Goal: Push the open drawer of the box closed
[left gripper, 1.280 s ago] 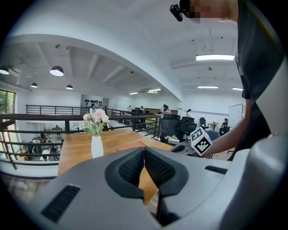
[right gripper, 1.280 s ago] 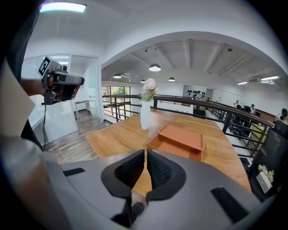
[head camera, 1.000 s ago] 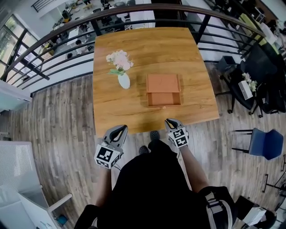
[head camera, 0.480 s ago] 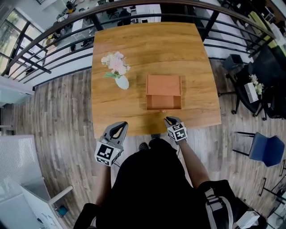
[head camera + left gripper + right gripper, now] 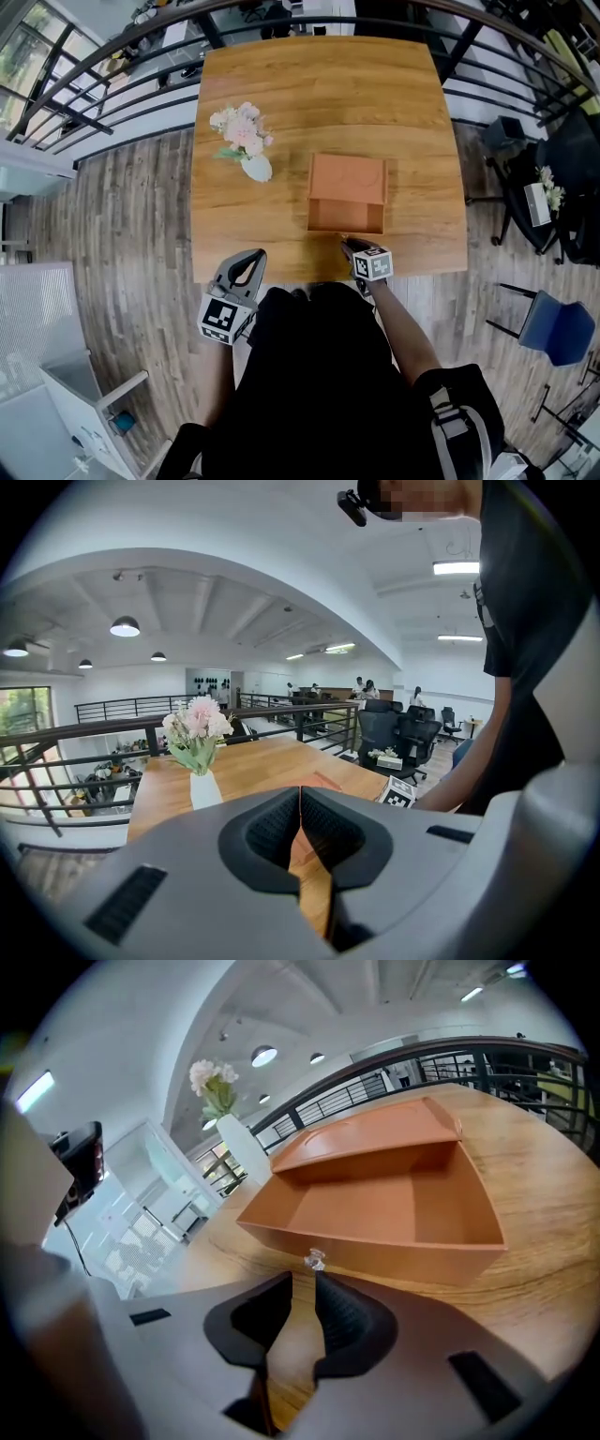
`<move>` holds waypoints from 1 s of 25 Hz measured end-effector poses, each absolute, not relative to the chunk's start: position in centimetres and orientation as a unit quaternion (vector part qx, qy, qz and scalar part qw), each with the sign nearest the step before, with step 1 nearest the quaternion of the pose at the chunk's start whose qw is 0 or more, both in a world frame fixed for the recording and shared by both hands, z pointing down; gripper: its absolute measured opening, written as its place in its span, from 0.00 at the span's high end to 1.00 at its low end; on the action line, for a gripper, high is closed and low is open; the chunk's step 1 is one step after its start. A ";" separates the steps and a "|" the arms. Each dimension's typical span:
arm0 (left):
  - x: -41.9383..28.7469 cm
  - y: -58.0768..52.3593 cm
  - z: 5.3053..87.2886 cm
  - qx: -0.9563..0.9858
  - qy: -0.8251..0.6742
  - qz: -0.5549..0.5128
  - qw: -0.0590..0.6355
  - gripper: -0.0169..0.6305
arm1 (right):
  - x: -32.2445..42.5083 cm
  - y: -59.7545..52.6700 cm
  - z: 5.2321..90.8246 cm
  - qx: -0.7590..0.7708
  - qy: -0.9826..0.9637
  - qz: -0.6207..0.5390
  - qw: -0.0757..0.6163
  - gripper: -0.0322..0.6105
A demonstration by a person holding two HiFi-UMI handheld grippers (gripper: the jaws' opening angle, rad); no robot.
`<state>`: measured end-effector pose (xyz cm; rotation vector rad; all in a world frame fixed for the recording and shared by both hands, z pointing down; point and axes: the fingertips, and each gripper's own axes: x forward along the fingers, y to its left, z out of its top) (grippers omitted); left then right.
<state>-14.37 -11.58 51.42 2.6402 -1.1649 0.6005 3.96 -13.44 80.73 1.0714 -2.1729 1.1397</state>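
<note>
- Drawer (image 5: pixel 366 1208) pulled out of box (image 5: pixel 347 178) toward table's (image 5: pixel 281 94) near edge, knob (image 5: pixel 315 1259) facing right gripper (image 5: pixel 305 1283).
- Right gripper poised just short of knob, jaws lately opening, nothing between them; likely lined up to push.
- Left gripper (image 5: pixel 300 794) closed, empty, held off table, out of the way.

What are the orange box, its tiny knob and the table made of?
The box looks like matte painted wood or board: flat, even orange with no shine. The knob seems to be clear glass or plastic, because it glints. The table looks wooden and shows grain, though it may be veneer.
</note>
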 end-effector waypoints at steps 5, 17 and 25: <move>-13.5 -12.5 51.5 0.893 -0.391 0.201 0.100 0.94 | 4.3 -14.3 81.1 0.386 -0.784 0.433 0.222 0.80; -13.3 -14.6 51.2 0.905 -0.364 0.198 0.098 0.94 | 4.1 -14.7 81.2 0.407 -0.751 0.492 0.171 0.77; -13.3 -13.4 52.2 0.902 -0.367 0.202 0.108 0.94 | 3.6 -15.8 81.3 0.413 -0.741 0.505 0.160 0.79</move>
